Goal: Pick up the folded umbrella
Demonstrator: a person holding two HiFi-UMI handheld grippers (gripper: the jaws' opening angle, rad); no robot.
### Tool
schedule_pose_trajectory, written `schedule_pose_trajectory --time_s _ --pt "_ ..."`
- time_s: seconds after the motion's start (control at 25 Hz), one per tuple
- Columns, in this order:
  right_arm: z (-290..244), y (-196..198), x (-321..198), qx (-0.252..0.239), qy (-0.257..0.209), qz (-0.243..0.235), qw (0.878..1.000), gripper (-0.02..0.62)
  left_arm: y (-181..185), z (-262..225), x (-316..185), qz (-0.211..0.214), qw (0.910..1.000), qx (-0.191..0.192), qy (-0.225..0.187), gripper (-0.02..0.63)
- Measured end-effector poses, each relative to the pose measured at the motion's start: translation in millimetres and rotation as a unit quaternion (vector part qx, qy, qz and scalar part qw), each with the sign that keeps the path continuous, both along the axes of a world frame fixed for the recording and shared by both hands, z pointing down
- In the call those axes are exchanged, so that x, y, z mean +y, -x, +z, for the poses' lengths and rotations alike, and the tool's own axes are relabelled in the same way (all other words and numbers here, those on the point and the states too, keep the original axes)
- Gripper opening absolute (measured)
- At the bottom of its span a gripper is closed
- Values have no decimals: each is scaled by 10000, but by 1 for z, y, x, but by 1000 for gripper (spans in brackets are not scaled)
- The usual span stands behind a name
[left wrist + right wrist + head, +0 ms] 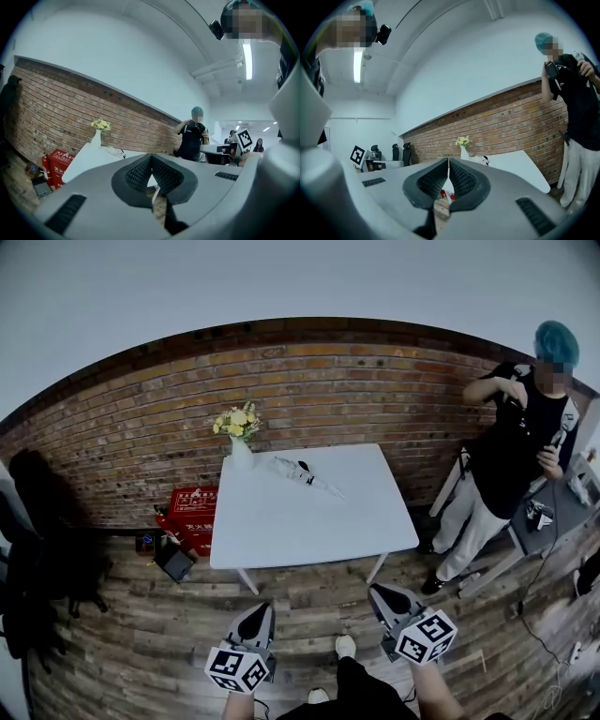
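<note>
**Two closed claws short of the tabletop, umbrella at its far side**

Both claws hang over the wooden floor (141, 634), short of the white tabletop (309, 517). They sit side by side, pointing toward its near edge. The left claw (257, 608) has its jaws pressed together with nothing between them, and its own view shows the pads meeting at the tip. The right claw (379, 590) is closed and empty in the same way.

The folded umbrella (305, 472) lies flat on the far half of the tabletop, slanting from far left toward the middle. It is well apart from the near edge, and bare white surface fills the whole stretch in front of it. A white vase (241, 454) of yellow flowers stands at the far left corner, near the umbrella's far end.

A strip of open floor lies between the claws and the near edge. The far edge runs close to the brick wall (375, 381). A red box (192, 512) sits on the floor beside the left edge. A person (511, 456) stands just off the right edge, near that far corner.
</note>
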State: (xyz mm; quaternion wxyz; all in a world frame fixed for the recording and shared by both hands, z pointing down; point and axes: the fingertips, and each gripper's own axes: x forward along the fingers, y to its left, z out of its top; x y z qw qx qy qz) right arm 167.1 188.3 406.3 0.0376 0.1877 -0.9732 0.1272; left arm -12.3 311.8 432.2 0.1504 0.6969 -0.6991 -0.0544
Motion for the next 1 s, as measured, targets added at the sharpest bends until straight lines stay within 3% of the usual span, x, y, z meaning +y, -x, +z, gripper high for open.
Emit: schedule_pose_trajectory --time_s 0.24,1.0 --pt "12 19 -35 -11 120 -233 9997 25 14 7 -30 -117 9999 54 3 14" --pt "40 62 -210 122 366 -924 9950 23 37 18 -186 -587 9979 54 269 14"
